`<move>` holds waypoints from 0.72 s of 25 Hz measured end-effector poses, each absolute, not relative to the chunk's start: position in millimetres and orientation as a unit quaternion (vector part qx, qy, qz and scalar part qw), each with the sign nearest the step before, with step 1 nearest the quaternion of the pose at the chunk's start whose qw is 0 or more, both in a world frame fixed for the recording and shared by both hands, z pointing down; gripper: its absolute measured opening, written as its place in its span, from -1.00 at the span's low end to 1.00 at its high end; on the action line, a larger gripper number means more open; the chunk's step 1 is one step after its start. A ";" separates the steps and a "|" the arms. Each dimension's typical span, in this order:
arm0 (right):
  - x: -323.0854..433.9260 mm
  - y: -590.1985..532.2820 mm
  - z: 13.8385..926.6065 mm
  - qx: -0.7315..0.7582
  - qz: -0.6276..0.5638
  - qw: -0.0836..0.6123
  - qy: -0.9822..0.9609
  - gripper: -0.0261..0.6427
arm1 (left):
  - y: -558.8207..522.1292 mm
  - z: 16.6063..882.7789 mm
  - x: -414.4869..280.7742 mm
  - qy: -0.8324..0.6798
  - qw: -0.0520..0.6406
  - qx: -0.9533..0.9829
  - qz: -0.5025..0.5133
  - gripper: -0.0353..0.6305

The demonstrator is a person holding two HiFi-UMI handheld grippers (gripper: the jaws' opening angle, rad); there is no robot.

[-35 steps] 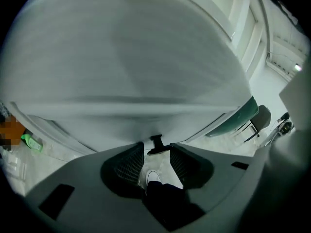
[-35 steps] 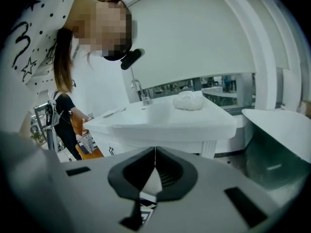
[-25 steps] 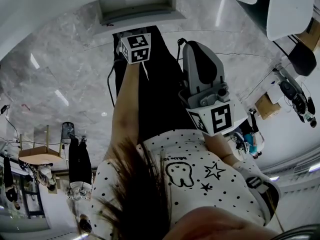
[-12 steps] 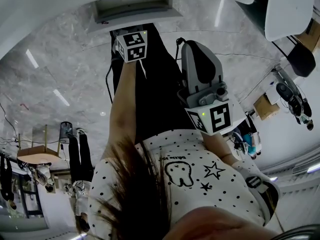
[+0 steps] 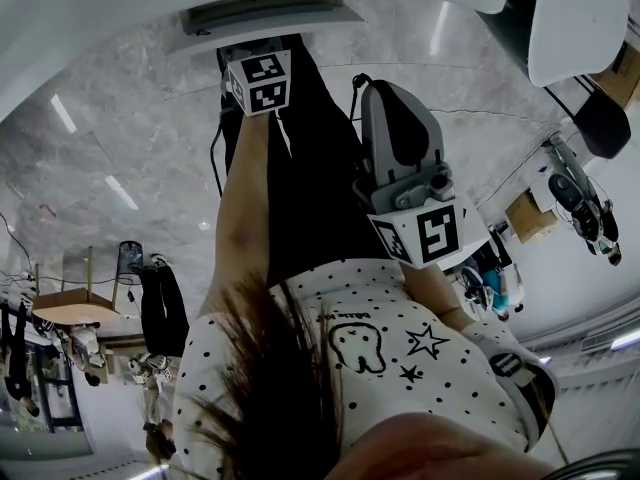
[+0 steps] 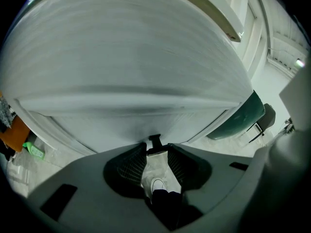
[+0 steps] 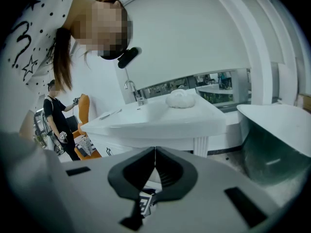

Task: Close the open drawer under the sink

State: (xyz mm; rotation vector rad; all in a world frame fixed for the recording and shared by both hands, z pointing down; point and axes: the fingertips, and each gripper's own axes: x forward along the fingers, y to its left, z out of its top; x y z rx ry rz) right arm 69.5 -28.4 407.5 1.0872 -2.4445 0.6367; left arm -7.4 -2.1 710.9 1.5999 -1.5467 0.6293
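Note:
The white drawer [image 5: 265, 13] under the sink juts out a little at the top of the head view. My left arm reaches up to it, and the left gripper's marker cube [image 5: 262, 80] sits just below the drawer, hiding the jaws. In the left gripper view the drawer's white front [image 6: 126, 72] fills the picture, close against the tips of my left gripper [image 6: 156, 152]. Its jaws stand apart with nothing between them, and a small black piece [image 6: 155, 141] shows just past the tips. My right gripper [image 5: 388, 93] hangs near my body, its jaws shut and empty [image 7: 155, 152].
The right gripper view shows the white sink counter [image 7: 160, 118] with a faucet [image 7: 138, 93] and a white lump [image 7: 181, 99], and a dark green tub [image 7: 274, 149] at the right. A person [image 7: 58, 120] stands by an orange chair [image 7: 83, 111]. The floor [image 5: 120, 148] is grey marble.
My left gripper has moved up the head view toward the drawer. The drawer shows as a thinner strip than before. The right gripper has stayed where it was.

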 end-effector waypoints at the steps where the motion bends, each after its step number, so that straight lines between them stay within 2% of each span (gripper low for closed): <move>1: 70.4 -28.8 408.0 0.387 0.228 0.195 -0.872 -0.88 | -3.6 710.7 -7.9 -0.613 0.403 0.632 0.250 -0.47; 18: 69.4 -31.2 409.9 0.394 0.231 0.195 -0.868 -0.88 | -25.5 708.0 -29.8 -0.620 0.396 0.630 0.247 -0.47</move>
